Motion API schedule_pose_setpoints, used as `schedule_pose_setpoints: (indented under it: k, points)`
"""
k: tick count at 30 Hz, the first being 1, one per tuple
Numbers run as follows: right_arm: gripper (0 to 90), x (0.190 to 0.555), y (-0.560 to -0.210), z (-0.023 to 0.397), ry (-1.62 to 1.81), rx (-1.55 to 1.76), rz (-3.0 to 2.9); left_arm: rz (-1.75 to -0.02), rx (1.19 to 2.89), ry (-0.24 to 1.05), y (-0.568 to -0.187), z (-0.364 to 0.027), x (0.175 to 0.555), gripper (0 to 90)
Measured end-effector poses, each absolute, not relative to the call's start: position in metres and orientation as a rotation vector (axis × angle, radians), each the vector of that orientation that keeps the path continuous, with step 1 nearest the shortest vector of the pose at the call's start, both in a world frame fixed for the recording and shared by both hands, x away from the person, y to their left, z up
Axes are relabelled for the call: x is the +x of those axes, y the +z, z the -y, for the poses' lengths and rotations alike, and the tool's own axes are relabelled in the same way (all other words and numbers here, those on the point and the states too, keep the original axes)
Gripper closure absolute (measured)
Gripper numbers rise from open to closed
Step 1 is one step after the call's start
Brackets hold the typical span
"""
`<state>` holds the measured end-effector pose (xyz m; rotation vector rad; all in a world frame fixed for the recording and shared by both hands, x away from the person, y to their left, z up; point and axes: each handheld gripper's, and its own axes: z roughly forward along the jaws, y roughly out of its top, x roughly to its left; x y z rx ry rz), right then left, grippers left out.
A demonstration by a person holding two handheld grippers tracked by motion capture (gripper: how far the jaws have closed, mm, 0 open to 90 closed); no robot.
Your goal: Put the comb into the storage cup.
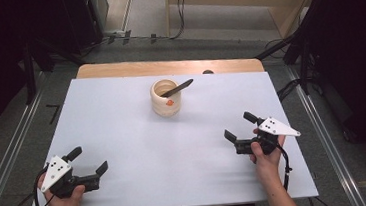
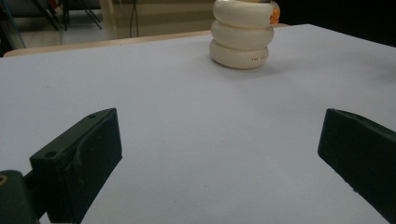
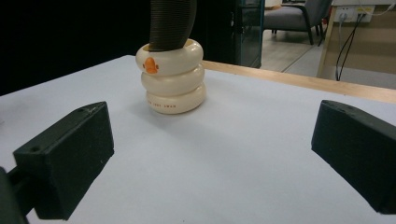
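a cream holder [image 1: 165, 98] shaped like three stacked rings stands upright on the white worktop [image 1: 122, 118], toward the far middle. it carries a small orange mark [image 3: 151, 65] on its top ring and a line of tiny reddish print on its bottom ring, too small to read. a dark tool [image 1: 176, 88] leans out of its mouth, pointing to the right. the left gripper [image 1: 90, 163] sits near the worktop's near left corner, its fingers [image 2: 79, 163] spread wide with nothing between them. the right gripper [image 1: 239, 126] sits near the right edge, its fingers [image 3: 65, 156] also spread wide and empty. bare white surface lies all around the holder, well apart from both grippers. a strip of wooden edge [image 1: 168, 67] shows along the far side.
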<state>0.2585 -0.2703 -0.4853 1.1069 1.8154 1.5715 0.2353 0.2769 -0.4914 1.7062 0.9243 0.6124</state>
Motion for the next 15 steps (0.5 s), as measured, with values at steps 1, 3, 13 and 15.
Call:
schedule_pose_setpoints:
  k: [1,3,13,15]
  points:
    - [0.0,0.257,-0.486,0.273,1.573,1.103,-1.812,-0.925,1.703,0.609,-0.491,-0.277,0.235,0.0]
    - [0.0,0.253,-0.487,0.276,1.579,1.111,-1.810,-0.927,1.702,0.610,-0.491,-0.277,0.235,0.0]
    - [0.0,0.238,-0.496,0.287,1.550,1.127,-1.826,-0.935,1.690,0.606,-0.491,-0.280,0.234,0.0]
    - [0.0,0.234,-0.499,0.290,1.535,1.127,-1.829,-0.937,1.691,0.605,-0.491,-0.280,0.235,0.0]
